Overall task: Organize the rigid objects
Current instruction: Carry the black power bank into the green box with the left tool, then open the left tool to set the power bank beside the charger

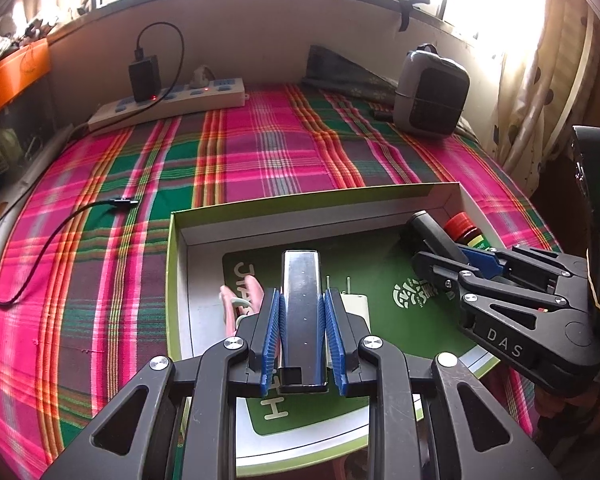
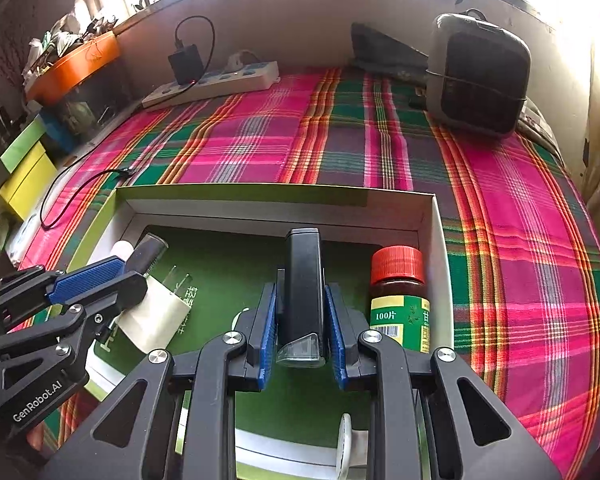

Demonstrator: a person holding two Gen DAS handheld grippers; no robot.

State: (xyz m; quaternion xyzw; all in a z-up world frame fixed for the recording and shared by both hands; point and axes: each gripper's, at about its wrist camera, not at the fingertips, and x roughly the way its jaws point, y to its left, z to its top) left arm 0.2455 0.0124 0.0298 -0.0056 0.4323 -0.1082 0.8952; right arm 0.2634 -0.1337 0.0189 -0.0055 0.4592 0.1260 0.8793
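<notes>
A white power strip (image 1: pixel 168 105) and grey heater (image 1: pixel 431 92) sit on the plaid cloth (image 1: pixel 260 152)

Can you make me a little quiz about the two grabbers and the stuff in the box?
1. True or false: the left gripper is holding nothing.
2. What colour is the cap of the bottle standing in the box? A) blue B) red C) white
3. Fill in: the right gripper is shut on a black ____.

Key:
1. False. It is shut on a shiny metal bar.
2. B, red.
3. Flashlight: a clear lens shows at its near end.
</notes>
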